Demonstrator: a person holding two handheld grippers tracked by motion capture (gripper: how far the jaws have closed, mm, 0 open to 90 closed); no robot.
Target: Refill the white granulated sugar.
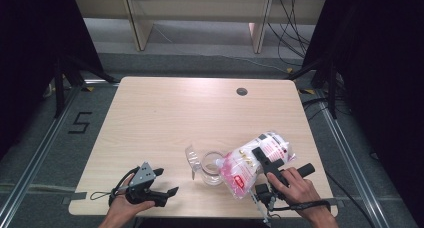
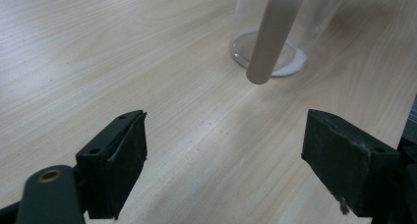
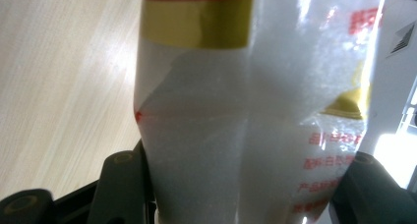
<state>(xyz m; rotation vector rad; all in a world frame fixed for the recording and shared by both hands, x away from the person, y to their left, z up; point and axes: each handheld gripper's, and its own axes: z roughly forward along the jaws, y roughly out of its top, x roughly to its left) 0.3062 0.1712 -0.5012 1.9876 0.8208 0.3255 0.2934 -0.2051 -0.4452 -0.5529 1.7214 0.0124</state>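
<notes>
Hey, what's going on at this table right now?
A person is working with a gripper in each hand. The right gripper is clamped on a plastic bag of white granules, tipped so one corner sits over the mouth of a clear glass jar near the front of the wooden table. A little white material already lies in the jar's bottom. The left gripper rests on the table with its jaws open and nothing between them, pointing towards the jar.

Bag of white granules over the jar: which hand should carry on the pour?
Right. The right gripper already clamps the bag, tilted toward the jar. The left gripper sits open beside it, holding nothing.
</notes>
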